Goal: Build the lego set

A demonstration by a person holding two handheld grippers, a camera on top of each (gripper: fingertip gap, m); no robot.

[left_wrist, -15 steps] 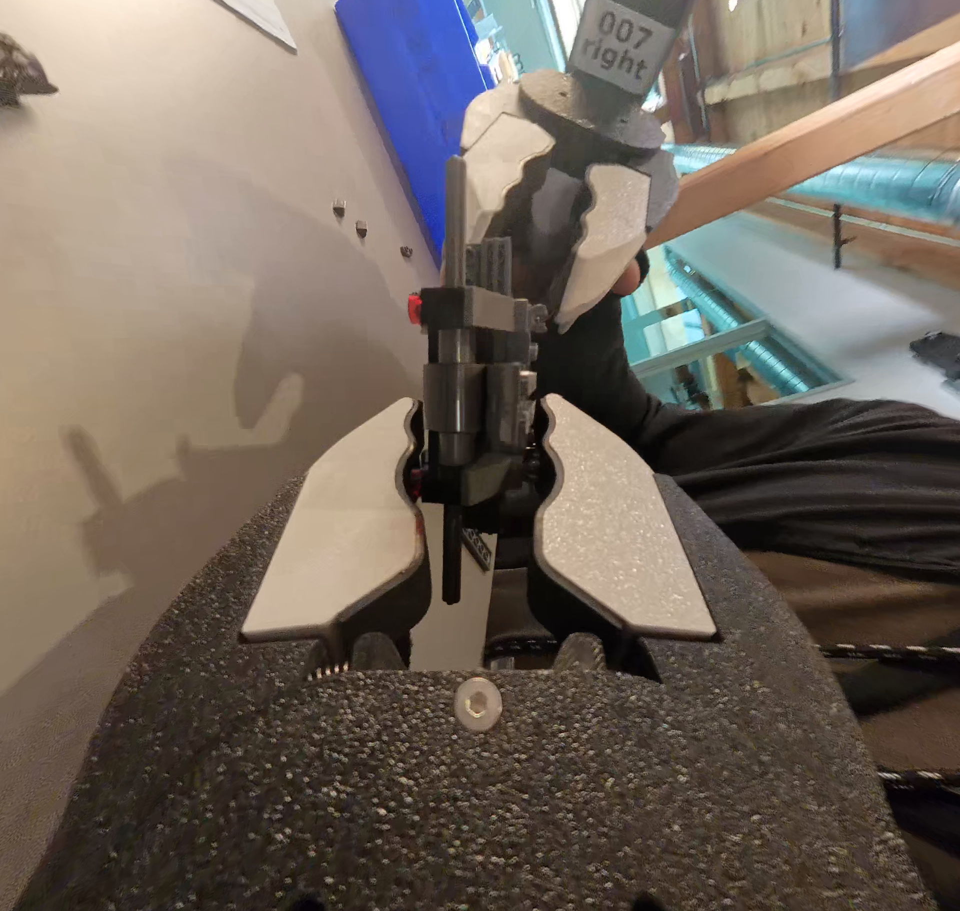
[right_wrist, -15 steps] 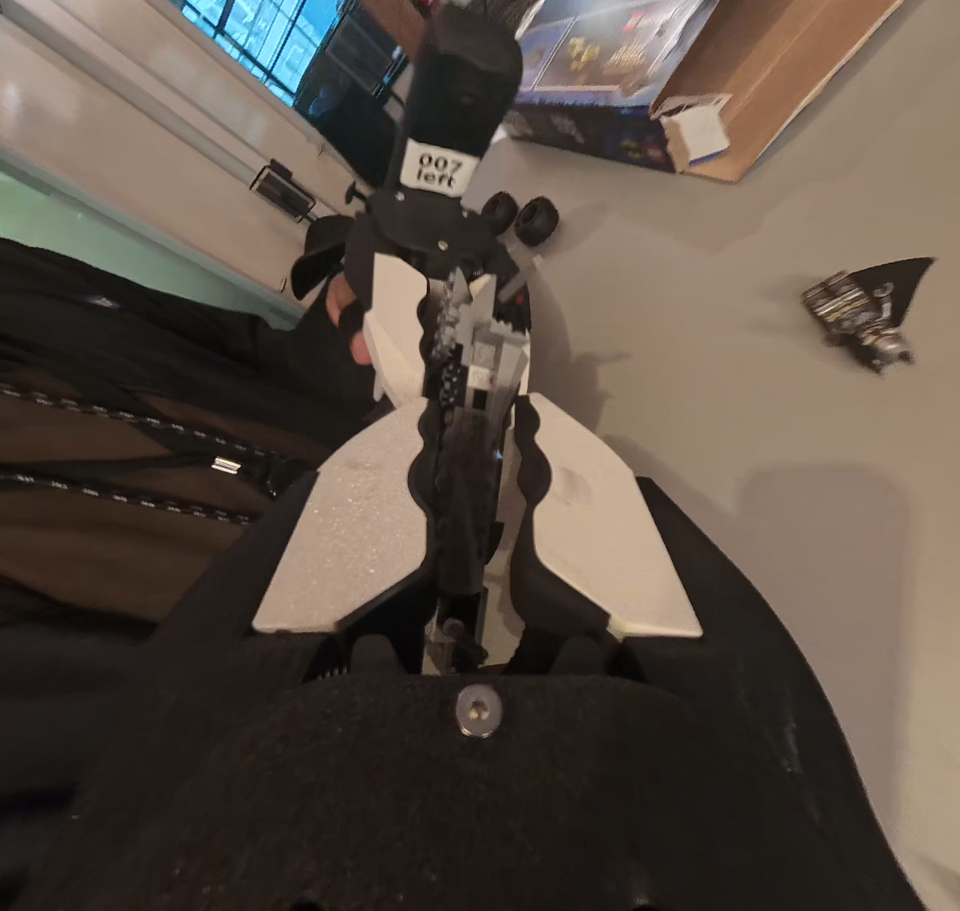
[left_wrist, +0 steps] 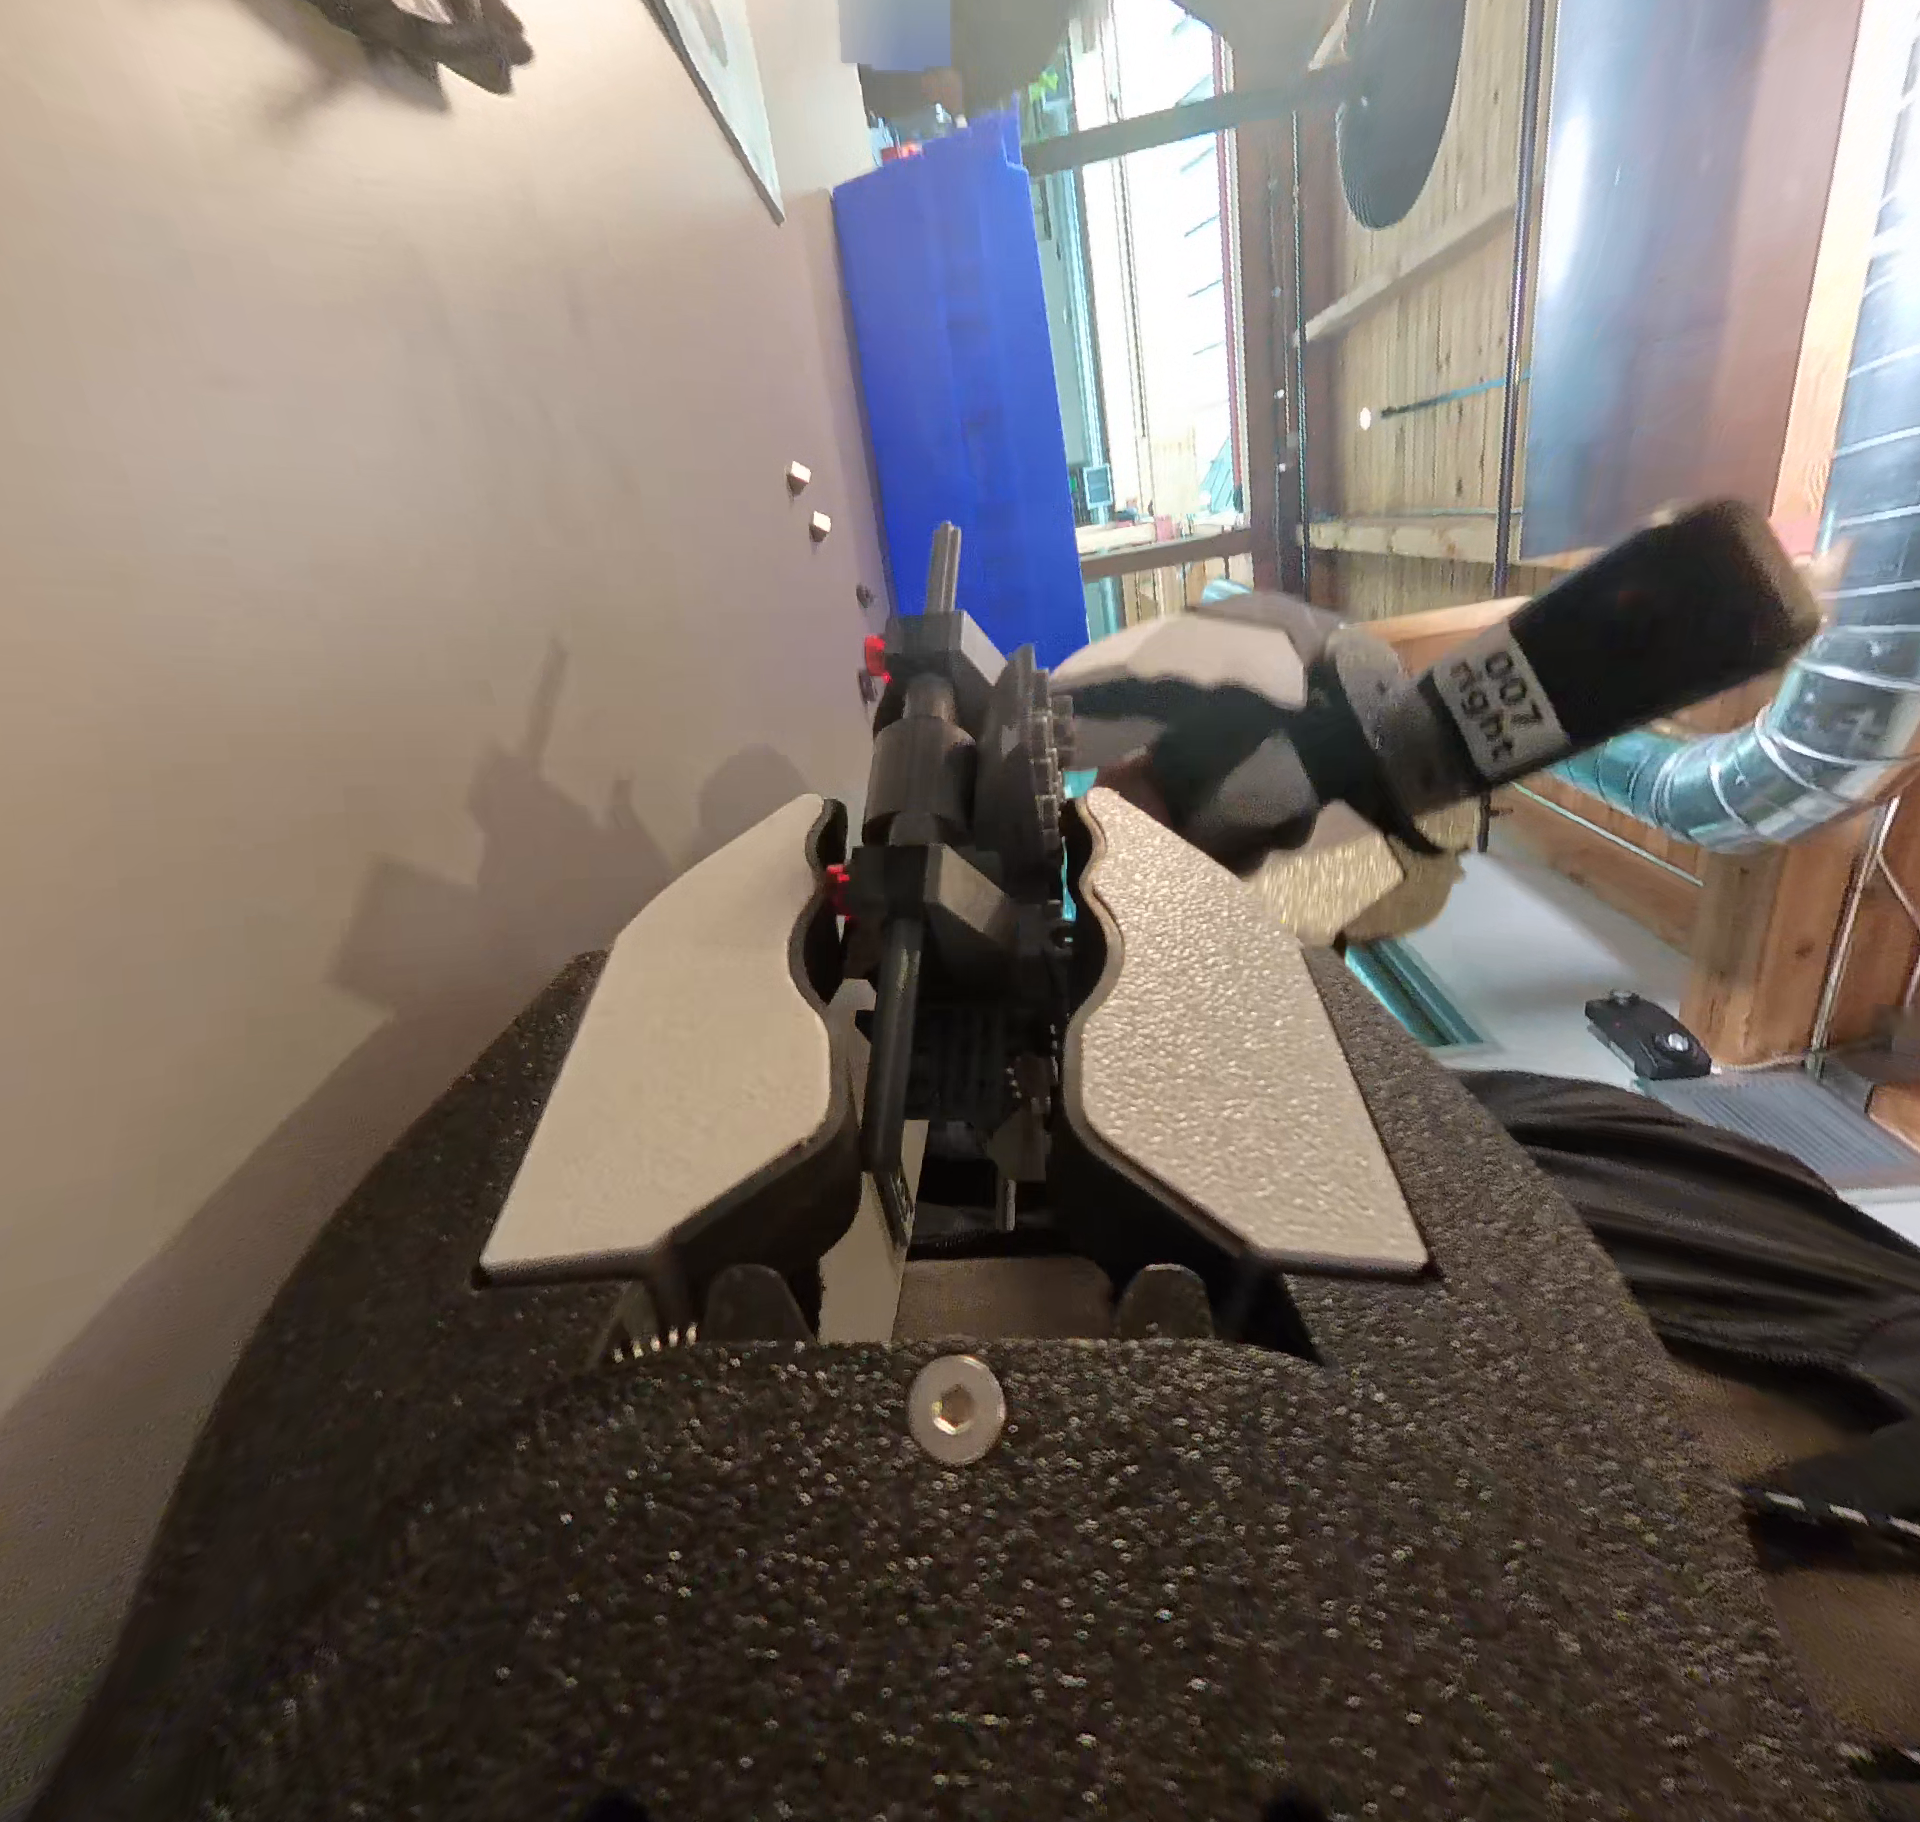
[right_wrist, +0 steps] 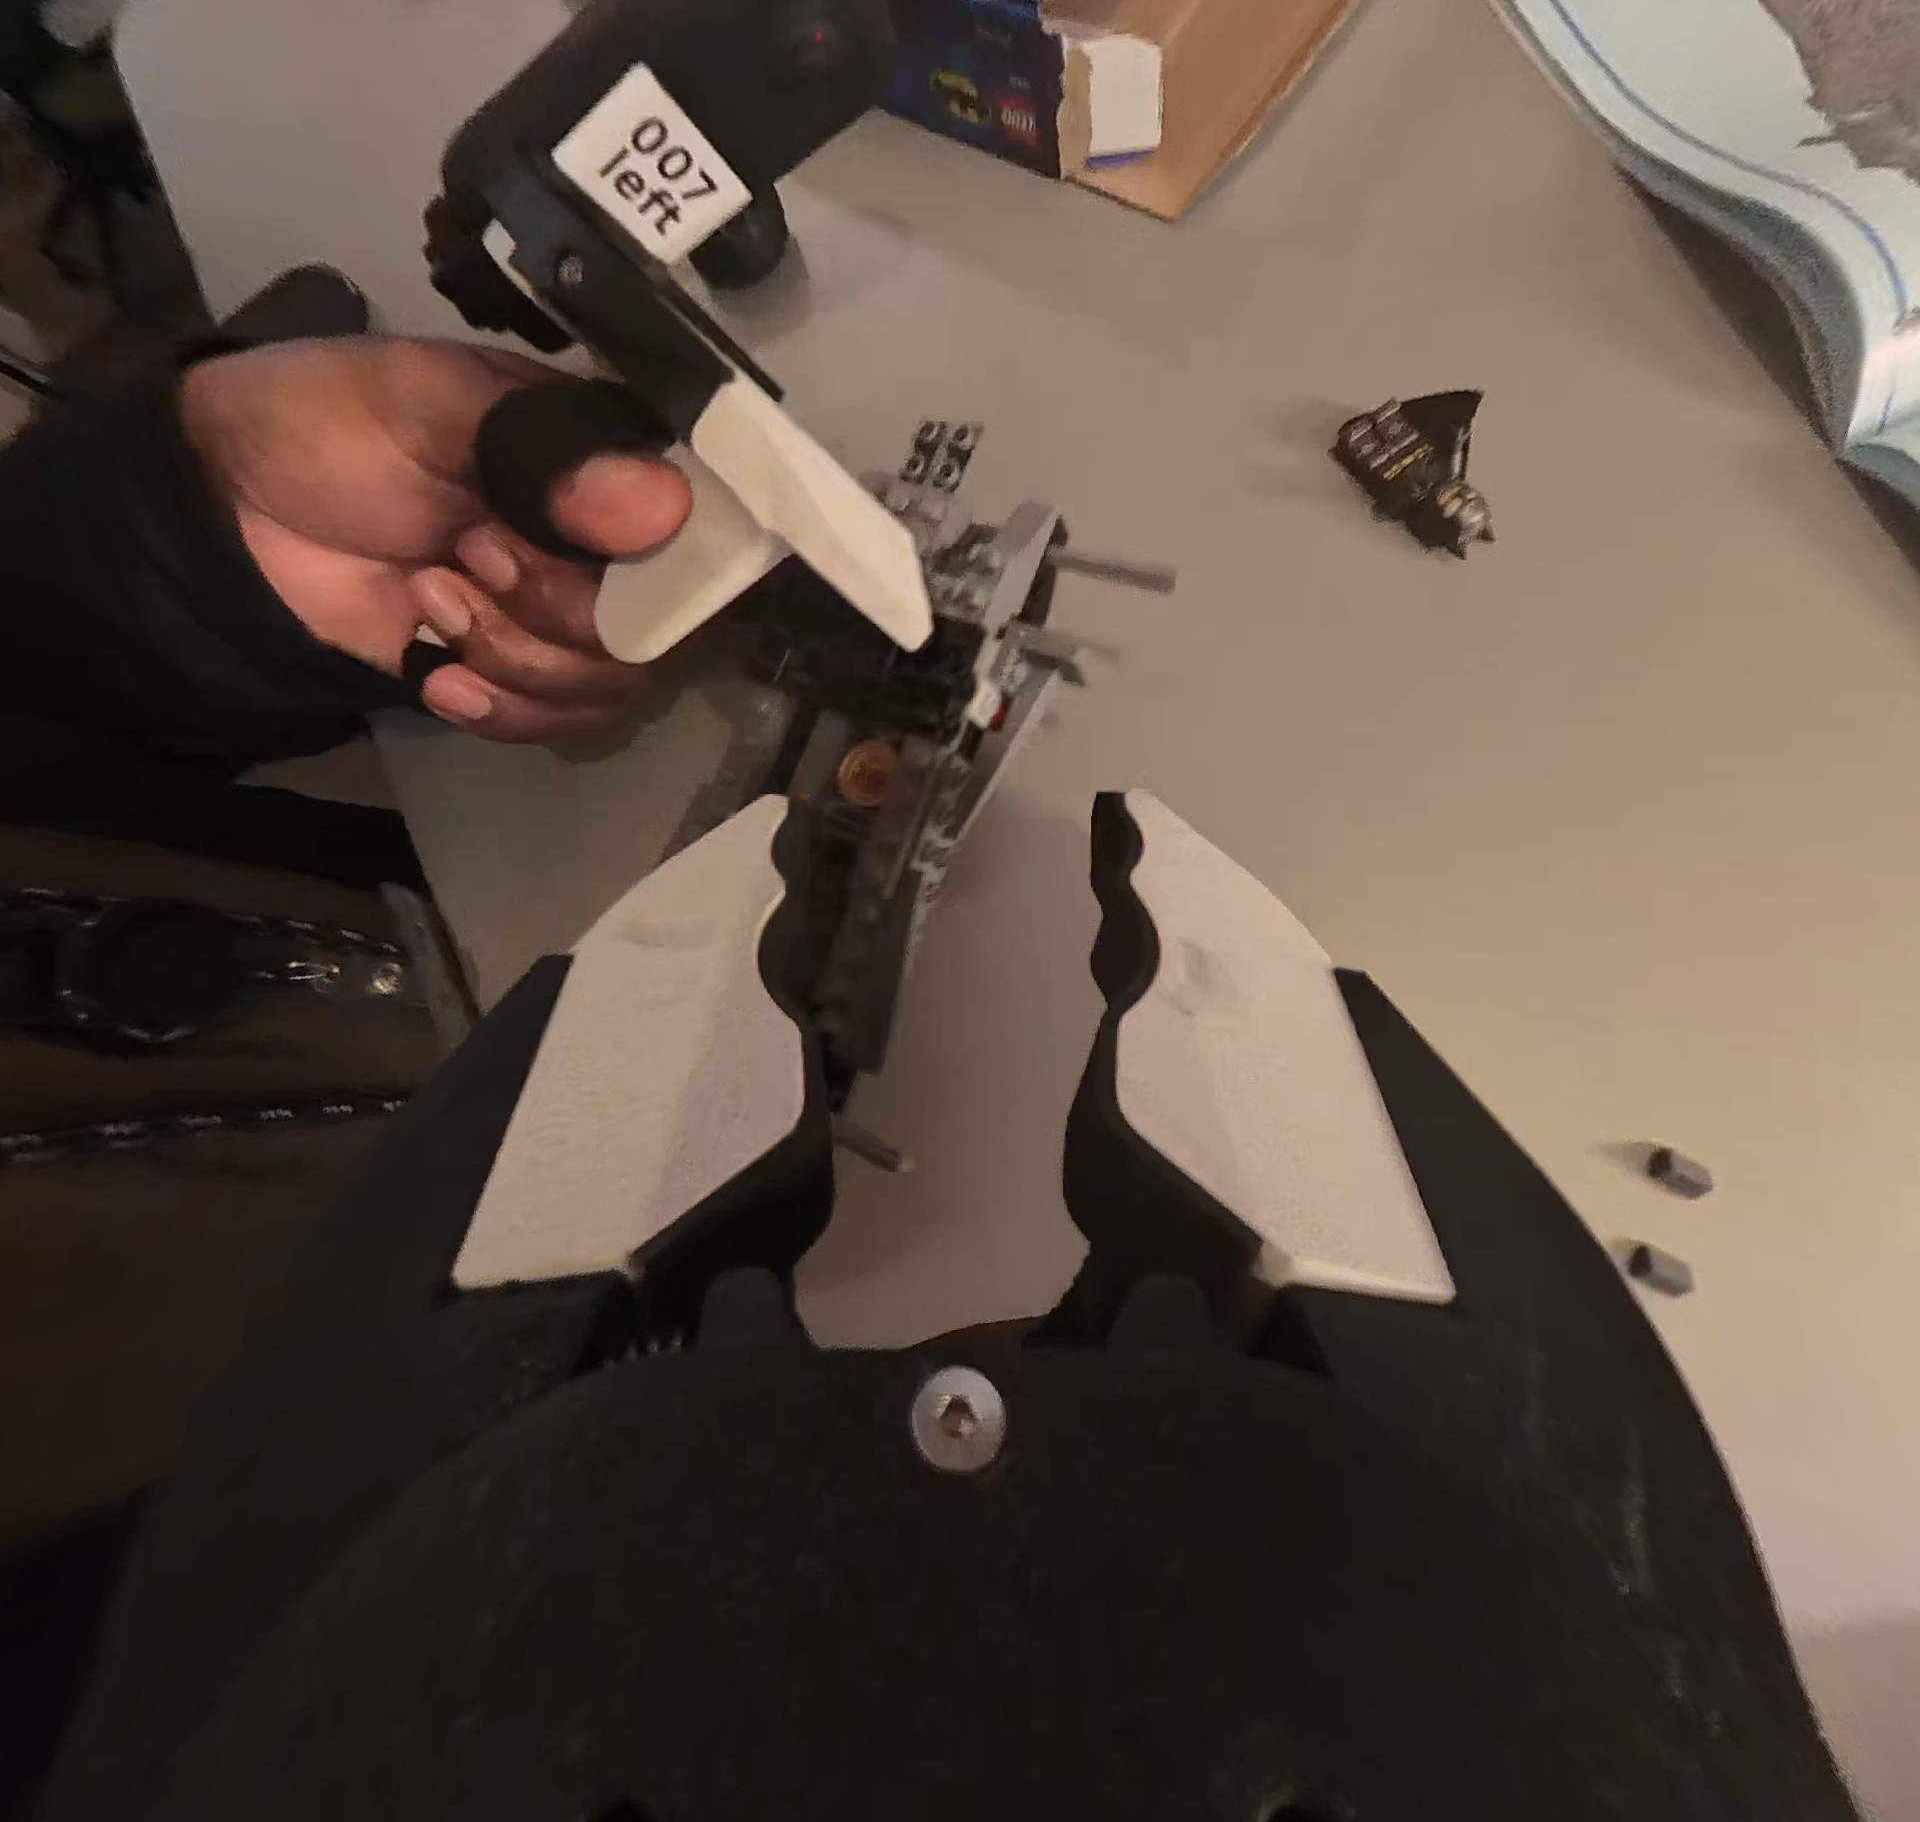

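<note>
Your left gripper [left_wrist: 951, 899] has its fingers pressed on both sides of a dark grey and black toy-brick assembly [left_wrist: 956, 837] with thin axle rods and small red studs, holding it up above the grey surface [right_wrist: 1351, 837]. Your right gripper [right_wrist: 940, 899] has its fingers spread wide; the assembly lies alongside its left finger [right_wrist: 665, 1003] with clear space to the other, so it grips nothing. The build looks light and stiff but likely to come apart at its joints, and the protruding rods look easy to knock, so the solid middle block is probably the safest hold. Farther out lie a small black brick piece [right_wrist: 1418, 473], two loose dark studs [right_wrist: 1662, 1216], an open booklet [right_wrist: 1766, 162] and a cardboard box [right_wrist: 1195, 37].
</note>
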